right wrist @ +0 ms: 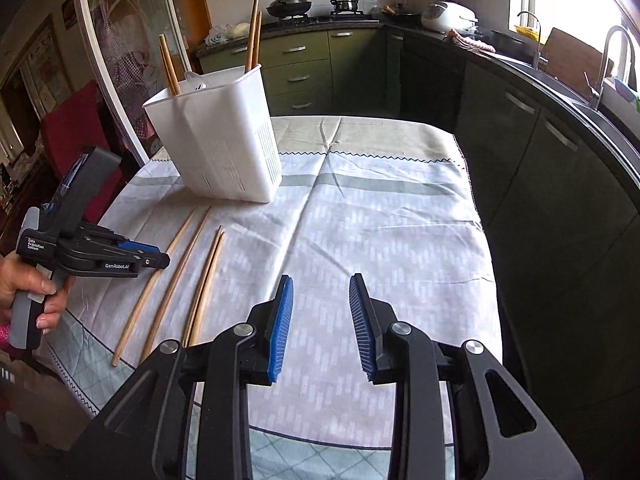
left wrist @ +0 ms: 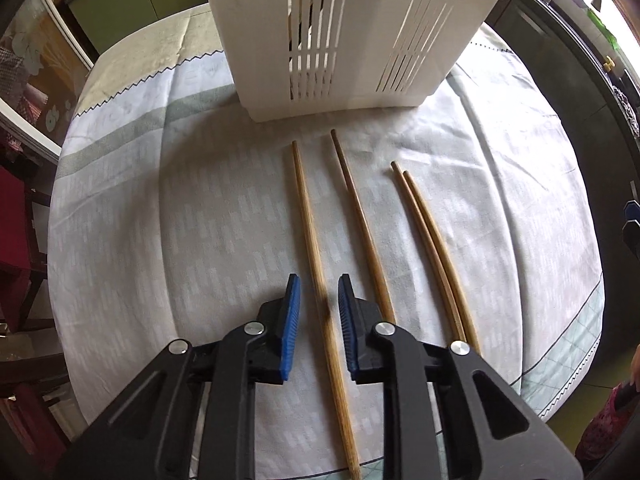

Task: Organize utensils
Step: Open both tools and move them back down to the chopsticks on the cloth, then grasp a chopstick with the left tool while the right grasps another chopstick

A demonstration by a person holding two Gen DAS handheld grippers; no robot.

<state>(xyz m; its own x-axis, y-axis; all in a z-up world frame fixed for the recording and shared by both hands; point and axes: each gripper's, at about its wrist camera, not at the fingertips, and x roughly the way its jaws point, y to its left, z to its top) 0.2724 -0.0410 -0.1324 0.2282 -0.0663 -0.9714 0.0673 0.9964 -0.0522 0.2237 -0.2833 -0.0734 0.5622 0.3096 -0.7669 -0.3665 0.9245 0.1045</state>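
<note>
Nearest in the left wrist view, the left gripper (left wrist: 318,300) points steeply down at the tabletop (left wrist: 180,220), its blue-padded jaws set a little apart on either side of the leftmost chopstick (left wrist: 316,272). A gap shows between each pad and the wood, so the stick lies between them without being pinched. In the right wrist view the same tool sits low at the left edge, held by the person's left hand (right wrist: 24,288).

The right gripper (right wrist: 320,304) hangs over bare cloth near the front of the tabletop, its jaws spread with nothing between them.

Four wooden chopsticks lie loose on the pale patterned tablecloth (right wrist: 380,240), all running roughly from the near edge toward the far side. Just right of the leftmost one lies a second chopstick (left wrist: 360,216), angled slightly and apart from it. Further right, the last pair of chopsticks (left wrist: 432,240) lies side by side, touching along most of their length.

Beyond their far tips stands the white utensil holder (right wrist: 224,136), a tall slotted plastic bin set upright on the cloth. More chopsticks (right wrist: 253,36) already stand in it, leaning against its walls, along with a white utensil whose kind I cannot tell.

Behind the tabletop run green kitchen cabinets (right wrist: 304,68).
</note>
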